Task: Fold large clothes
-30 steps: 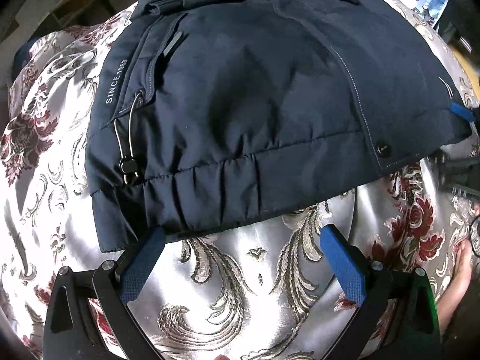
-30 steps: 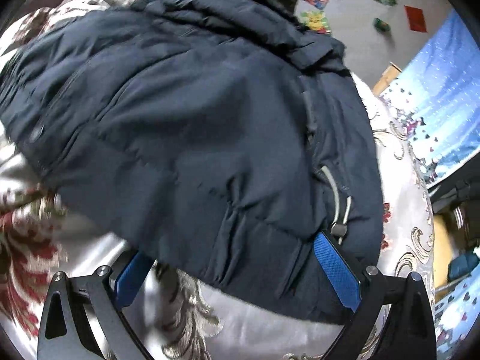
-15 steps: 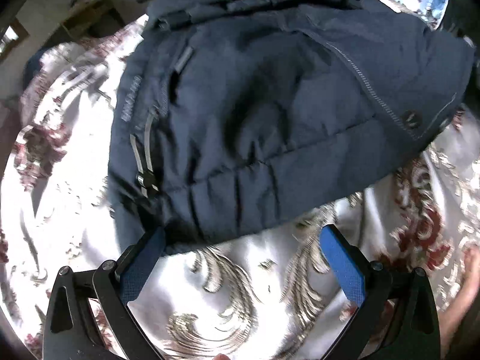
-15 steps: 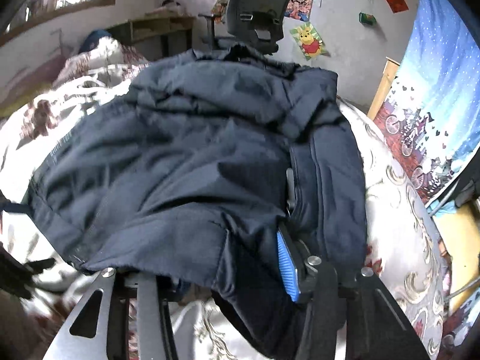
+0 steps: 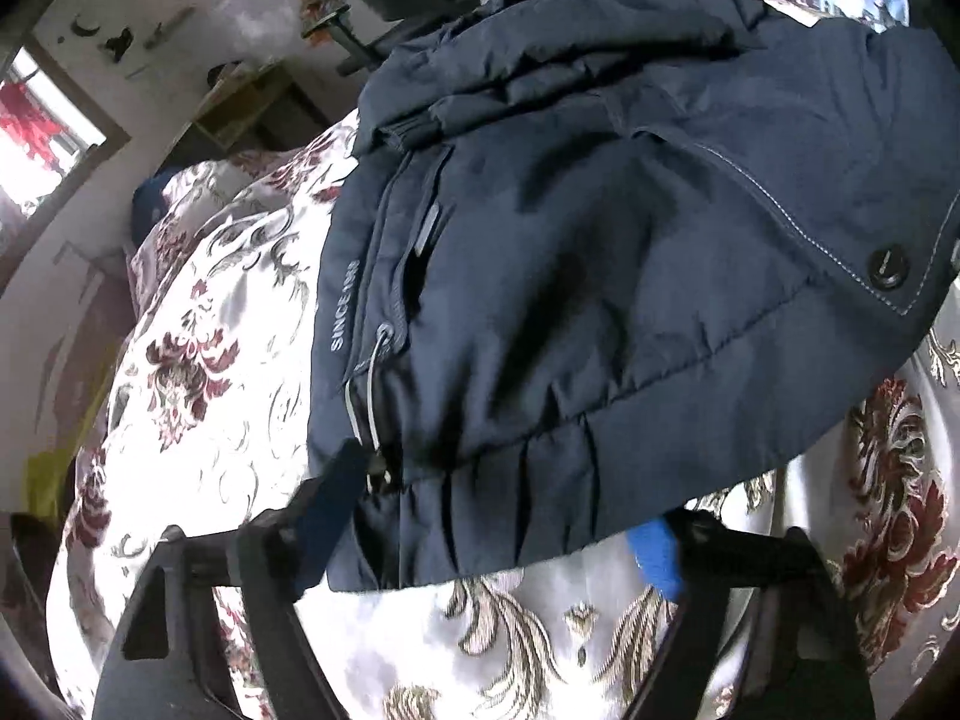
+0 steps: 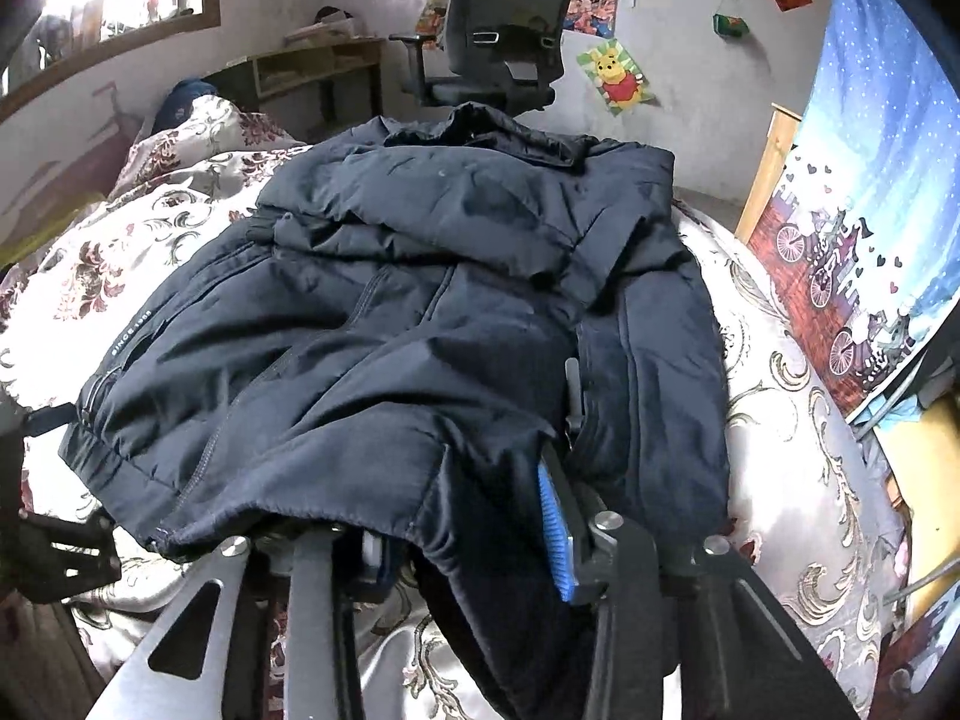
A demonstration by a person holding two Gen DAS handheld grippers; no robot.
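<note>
A dark navy padded jacket (image 6: 420, 324) with grey "SINCE 1988" lettering, snap button and drawcord lies rumpled on the bed, its hem edge lifted and bunched.

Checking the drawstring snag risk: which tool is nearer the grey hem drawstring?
Left. The left tool straddles the hem at the drawstring; the right tool grips the jacket hem's other end.

I am holding the left gripper (image 5: 498, 516) low and angled upward, its two fingers spread wide with the blue pads facing inward across the gap. I am keeping the right gripper (image 6: 462, 540) pointed forward, its fingers drawn close together and pinching dark fabric, with one blue pad (image 6: 555, 546) showing edge-on.
</note>
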